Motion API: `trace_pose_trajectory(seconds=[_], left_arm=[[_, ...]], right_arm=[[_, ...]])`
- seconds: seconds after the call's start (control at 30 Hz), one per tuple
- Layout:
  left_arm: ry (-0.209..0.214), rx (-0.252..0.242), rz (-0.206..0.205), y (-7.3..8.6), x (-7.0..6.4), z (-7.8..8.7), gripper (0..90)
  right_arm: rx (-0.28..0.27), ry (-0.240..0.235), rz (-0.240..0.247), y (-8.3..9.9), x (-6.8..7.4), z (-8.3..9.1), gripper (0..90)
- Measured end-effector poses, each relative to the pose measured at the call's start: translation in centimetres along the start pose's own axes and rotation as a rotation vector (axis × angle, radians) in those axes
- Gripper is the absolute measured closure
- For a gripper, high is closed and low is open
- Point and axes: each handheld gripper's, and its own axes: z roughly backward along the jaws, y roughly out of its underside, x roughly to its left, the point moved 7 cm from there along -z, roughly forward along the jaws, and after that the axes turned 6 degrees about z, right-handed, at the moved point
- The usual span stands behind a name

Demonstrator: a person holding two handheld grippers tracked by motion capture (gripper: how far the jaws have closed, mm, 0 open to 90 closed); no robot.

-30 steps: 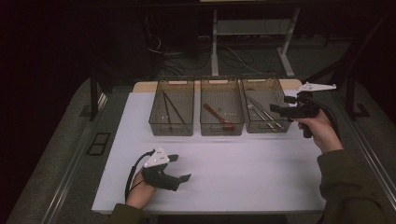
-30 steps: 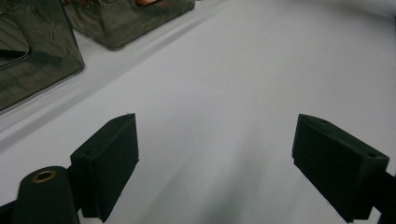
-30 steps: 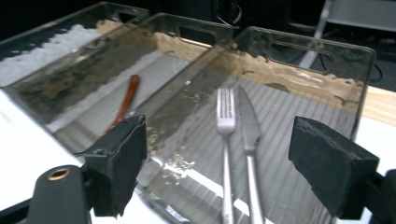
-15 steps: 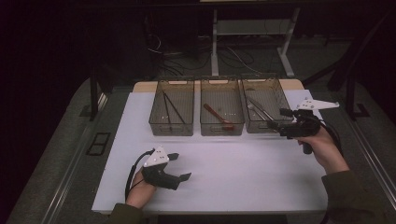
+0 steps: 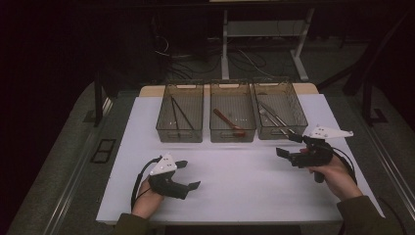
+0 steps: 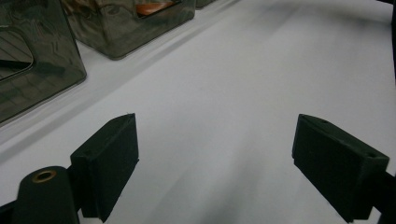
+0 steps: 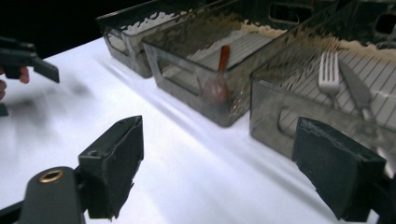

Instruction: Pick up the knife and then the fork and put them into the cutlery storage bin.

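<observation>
Three smoky clear bins stand in a row at the back of the white mat (image 5: 244,171). The left bin (image 5: 180,131) holds black chopsticks (image 5: 177,113). A red-brown spoon (image 5: 228,122) lies in the middle bin (image 5: 232,133). In the right bin (image 5: 293,110) are a metal fork (image 7: 329,72) and a knife (image 7: 357,88). My left gripper (image 5: 188,175) rests open near the front left of the mat, with bare mat between its jaws (image 6: 215,163). My right gripper (image 5: 288,145) is held open just in front of the right bin, empty (image 7: 217,172), pointing left along the row of bins.
The table's wooden far edge (image 5: 147,90) shows behind the bins. A dark floor with cables and a desk frame (image 5: 225,44) lies beyond. The other gripper (image 7: 28,60) appears far left in the right gripper view.
My right gripper has come down and back from over the right bin to just in front of it. The left gripper has stayed put.
</observation>
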Motion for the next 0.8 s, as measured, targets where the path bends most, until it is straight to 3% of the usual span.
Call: trace_pose_trajectory(seconds=[0.27,0.8], left_arm=[[0.001,-0.009,0.004,-0.1,0.0,0.2,13.6],[0.002,-0.009,0.005,0.0,-0.1,0.2,13.6]], right_arm=[[0.000,-0.013,0.006,1.4,1.3,0.3,15.9],[0.090,-0.053,0.062,4.3,4.2,0.3,15.9]])
